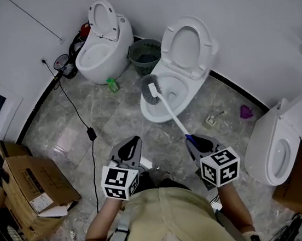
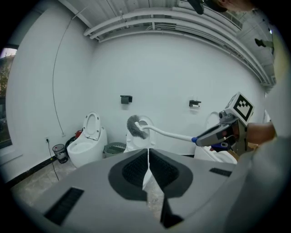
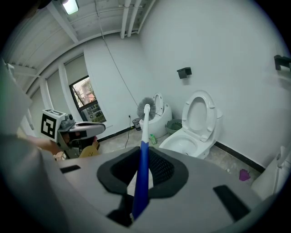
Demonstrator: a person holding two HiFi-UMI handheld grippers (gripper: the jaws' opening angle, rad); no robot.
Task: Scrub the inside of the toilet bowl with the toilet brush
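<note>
Your right gripper (image 1: 191, 139) clamps the blue handle end of the toilet brush (image 1: 167, 109), whose bristle head is over the rim of the middle toilet bowl (image 1: 159, 116). Your left gripper (image 1: 135, 142) is clenched on nothing.

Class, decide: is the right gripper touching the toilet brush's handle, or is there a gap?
Touching. The right gripper view shows the right gripper with both jaws pressed against the blue handle of the toilet brush, with no gap on either side.

- Toilet (image 1: 151, 113), 1 o'clock: glossy white ceramic.
- Brush (image 1: 169, 112): smooth white plastic shaft, blue grip, rough grey bristles.
- Floor (image 1: 112, 122): polished grey marble-look tile.
- Box (image 1: 33, 190), 8 o'clock: matt brown cardboard.
</note>
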